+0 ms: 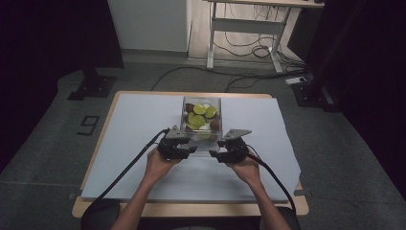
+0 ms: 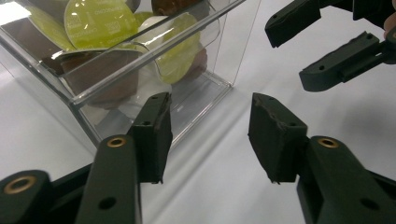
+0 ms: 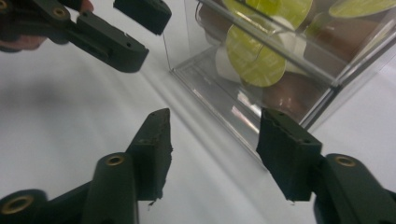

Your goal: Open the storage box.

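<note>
- High view: a person's two hands hold the left gripper and right gripper side by side on a white mat, just short of a clear box at the table's middle.
- Left gripper view: jaws stand apart with nothing between them, just beside the box's near corner; the right gripper, also open, hangs at upper right.
- Right gripper view: jaws spread wide and empty, one close to the box; the left gripper crosses the upper left.
- Both gripper views show, through the clear walls, what the high view blurs: green-lidded capsules heaped among brown capsules inside the box.
- High view alone takes in the table's wooden edge, grey floor and cables beyond.
</note>
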`<state>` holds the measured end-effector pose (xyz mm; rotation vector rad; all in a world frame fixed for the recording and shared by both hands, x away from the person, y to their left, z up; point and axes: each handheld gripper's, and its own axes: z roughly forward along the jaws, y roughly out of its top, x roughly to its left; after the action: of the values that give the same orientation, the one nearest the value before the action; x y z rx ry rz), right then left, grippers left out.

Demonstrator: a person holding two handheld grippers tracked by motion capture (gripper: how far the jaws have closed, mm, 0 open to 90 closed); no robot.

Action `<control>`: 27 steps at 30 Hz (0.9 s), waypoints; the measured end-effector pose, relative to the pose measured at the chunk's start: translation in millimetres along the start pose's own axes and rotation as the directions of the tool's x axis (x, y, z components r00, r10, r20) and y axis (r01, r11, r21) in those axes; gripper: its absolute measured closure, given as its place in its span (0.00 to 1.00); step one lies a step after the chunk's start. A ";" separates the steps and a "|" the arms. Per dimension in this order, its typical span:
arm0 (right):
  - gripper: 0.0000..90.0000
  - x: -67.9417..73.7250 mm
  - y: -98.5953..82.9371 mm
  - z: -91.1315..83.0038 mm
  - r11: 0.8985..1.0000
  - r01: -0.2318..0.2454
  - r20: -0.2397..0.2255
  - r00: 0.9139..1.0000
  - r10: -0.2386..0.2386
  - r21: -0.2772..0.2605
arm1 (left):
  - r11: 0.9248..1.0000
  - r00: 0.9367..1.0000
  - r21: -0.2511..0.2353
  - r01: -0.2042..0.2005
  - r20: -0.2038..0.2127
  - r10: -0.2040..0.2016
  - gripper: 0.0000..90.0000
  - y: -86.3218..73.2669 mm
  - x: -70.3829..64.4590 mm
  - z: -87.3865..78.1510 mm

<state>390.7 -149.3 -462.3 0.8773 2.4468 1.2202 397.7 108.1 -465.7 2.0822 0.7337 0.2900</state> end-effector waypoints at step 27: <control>0.82 -1.4 13.0 22.2 0.999 -0.010 0.096 0.995 0.014 -0.048 | 0.999 0.998 -0.030 0.041 -0.055 -0.043 0.76 4.9 8.7 12.1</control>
<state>407.7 -130.2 -465.6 0.9167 2.3307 1.2064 412.1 103.1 -469.4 2.0356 0.8014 0.3345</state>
